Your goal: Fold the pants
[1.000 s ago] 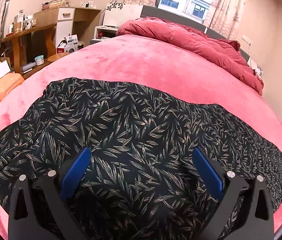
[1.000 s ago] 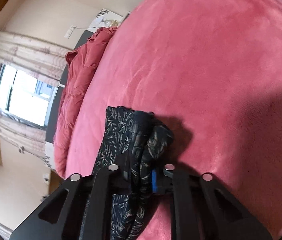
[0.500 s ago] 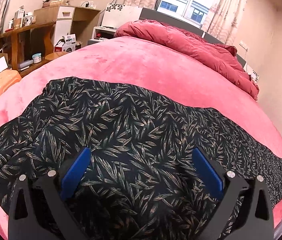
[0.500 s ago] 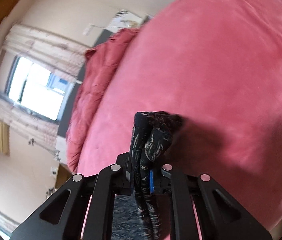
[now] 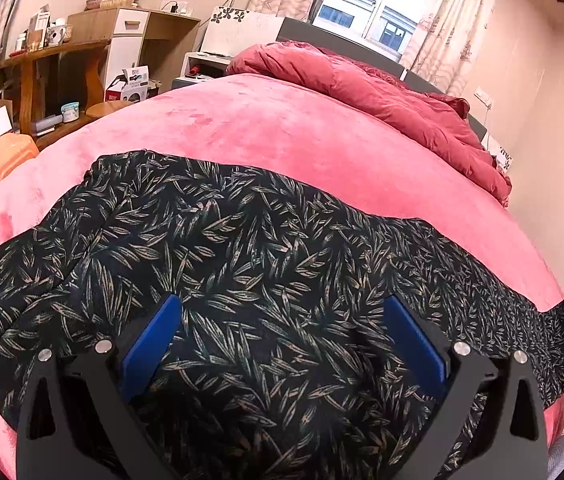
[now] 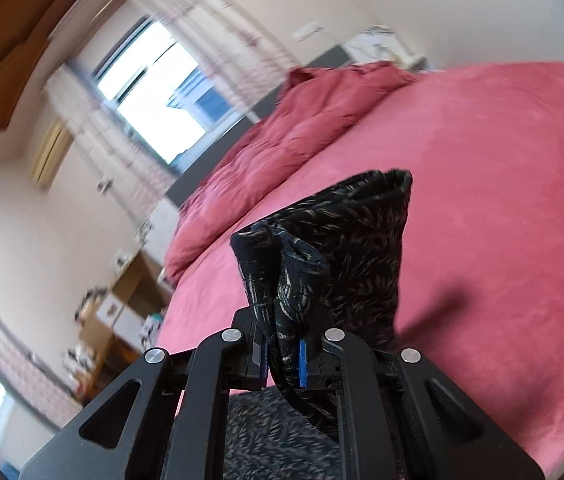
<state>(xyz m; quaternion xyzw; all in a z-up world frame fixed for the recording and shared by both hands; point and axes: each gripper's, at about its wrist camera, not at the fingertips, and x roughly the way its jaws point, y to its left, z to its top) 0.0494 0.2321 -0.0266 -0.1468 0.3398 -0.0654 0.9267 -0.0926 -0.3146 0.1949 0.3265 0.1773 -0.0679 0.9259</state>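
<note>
Right wrist view: right tongs clamp a raised end of the pants, which lie on the bed; left tongs gape wide above them. First fold under way.

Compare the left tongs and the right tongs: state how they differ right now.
The left tongs stand wide open with the pants spread flat under them; the right tongs are shut on a bunched end of the pants. The left tongs grip nothing, while the right tongs hold their end of the fabric raised off the pink bedcover. Both have black frames and blue pads.
</note>
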